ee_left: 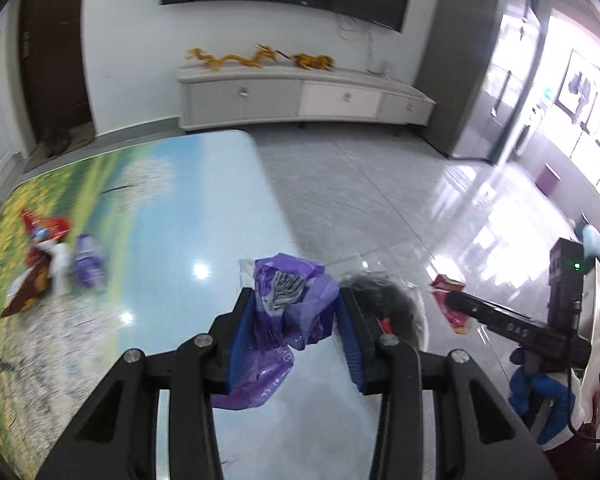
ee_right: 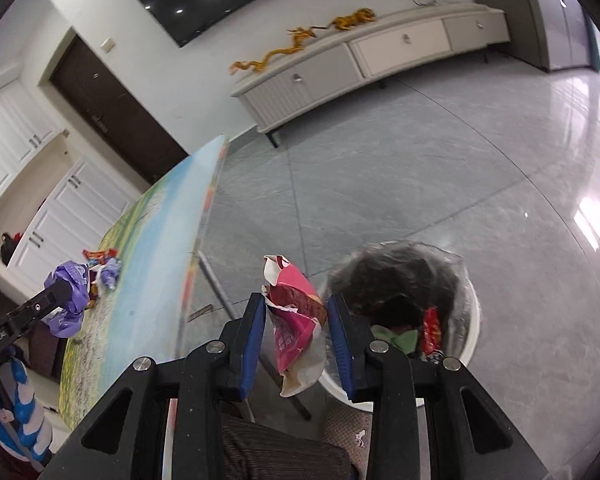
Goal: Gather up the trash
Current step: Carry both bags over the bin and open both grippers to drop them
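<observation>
Trash is split between our two tongs right now, plus a few bits on the table [ee_left: 188, 216]. Our left gripper [ee_left: 296, 312] is clamped on a crumpled purple bag [ee_left: 292, 304]; the bag bunches up between the blue pads [ee_left: 242, 340] and hangs out below them, right above the table's edge. From the right wrist view we can see that same bag [ee_right: 70, 300] pinched at the tip of the left tongs, over the table.

Our right gripper [ee_right: 296, 332] is closed on a pink-and-red wrapper [ee_right: 292, 320], which sticks up past the fingertips and droops down under them. It sits off the table, over the floor, just beside the bin [ee_right: 404, 312]. In the left view the wrapper [ee_left: 450, 300] shows as a red scrap at the end of the right tongs [ee_left: 456, 300].

The bin is lined with a clear bag and has some stuff inside already, a red packet [ee_right: 432, 332] and something green [ee_right: 396, 338]. It stands on the floor close to the table.

More trash lies on the table's far side from the bin: a red snack bag [ee_left: 40, 236], something white [ee_left: 60, 268] and a small purple packet [ee_left: 88, 260], all bunched together, well apart from both tongs.
</observation>
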Demonstrator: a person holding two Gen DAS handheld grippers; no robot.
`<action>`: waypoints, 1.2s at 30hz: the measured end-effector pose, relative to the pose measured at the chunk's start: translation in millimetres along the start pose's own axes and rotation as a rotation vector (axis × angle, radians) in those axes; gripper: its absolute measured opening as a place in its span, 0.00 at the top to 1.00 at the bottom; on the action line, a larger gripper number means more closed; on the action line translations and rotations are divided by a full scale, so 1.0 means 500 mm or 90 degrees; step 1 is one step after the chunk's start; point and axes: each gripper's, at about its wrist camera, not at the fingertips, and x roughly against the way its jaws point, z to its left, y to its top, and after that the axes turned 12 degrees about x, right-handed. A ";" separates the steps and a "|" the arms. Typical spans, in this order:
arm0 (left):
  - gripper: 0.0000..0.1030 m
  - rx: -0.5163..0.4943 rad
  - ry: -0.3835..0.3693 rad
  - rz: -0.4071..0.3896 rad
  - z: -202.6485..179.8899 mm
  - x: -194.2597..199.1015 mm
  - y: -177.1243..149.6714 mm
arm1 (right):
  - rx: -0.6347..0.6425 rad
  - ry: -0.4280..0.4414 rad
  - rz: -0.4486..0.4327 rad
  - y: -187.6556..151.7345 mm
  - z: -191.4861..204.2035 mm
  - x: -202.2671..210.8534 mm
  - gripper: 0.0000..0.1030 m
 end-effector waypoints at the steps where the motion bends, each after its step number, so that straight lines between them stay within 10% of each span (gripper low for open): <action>1: 0.62 -0.012 -0.005 0.010 -0.026 -0.021 0.002 | -0.011 -0.004 0.006 -0.003 -0.018 -0.006 0.70; 11: 0.61 -0.046 -0.036 0.093 -0.174 -0.181 0.001 | -0.062 -0.040 0.063 -0.024 -0.118 -0.063 0.60; 20: 0.41 -0.049 -0.086 0.136 -0.228 -0.250 0.013 | -0.120 -0.065 0.071 -0.035 -0.178 -0.071 0.48; 36: 0.41 -0.040 -0.085 0.051 -0.208 -0.177 0.016 | -0.143 -0.109 0.025 -0.026 -0.189 0.000 0.47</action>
